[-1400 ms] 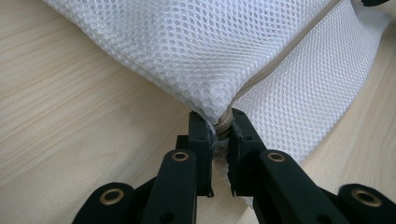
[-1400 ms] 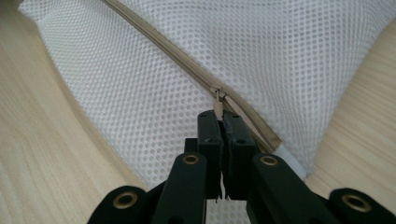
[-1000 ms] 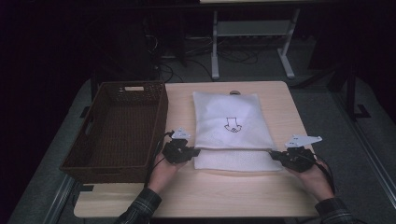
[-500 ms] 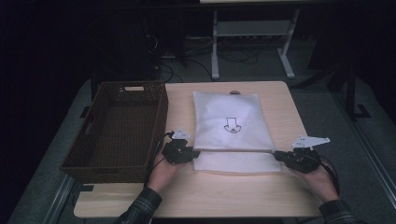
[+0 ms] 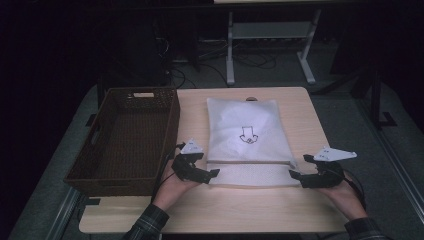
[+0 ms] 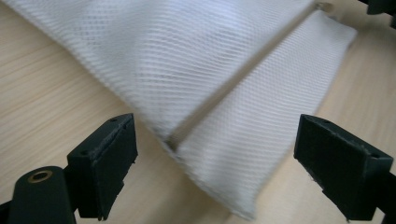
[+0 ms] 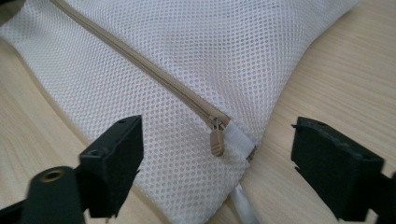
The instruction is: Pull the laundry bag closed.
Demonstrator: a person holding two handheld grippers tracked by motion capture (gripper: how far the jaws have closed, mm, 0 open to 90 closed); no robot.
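Note:
A white mesh laundry bag (image 5: 247,135) lies flat on the wooden table (image 5: 210,210), with a dark arrow-like mark (image 5: 247,135) on top. A beige zipper (image 7: 154,77) runs along its near part, and the pull tab (image 7: 216,142) sits at the right corner. My left gripper (image 5: 210,175) stands open at the bag's near left corner (image 6: 196,149), jaws apart on either side of it. At the near right corner, my right gripper (image 5: 298,167) is open too, the zipper pull between its jaws in the right gripper view. Neither grips the mesh.
A dark brown wicker basket (image 5: 127,140) stands to the left of the bag, close to my left hand. Beyond the table's far edge are a white frame's legs (image 5: 267,45) and cables on the floor. Bare wood lies near the front edge.
Both grippers have shifted slightly toward the bag's near corners; the right one moved a little to the right and lower. The bag lies as before.

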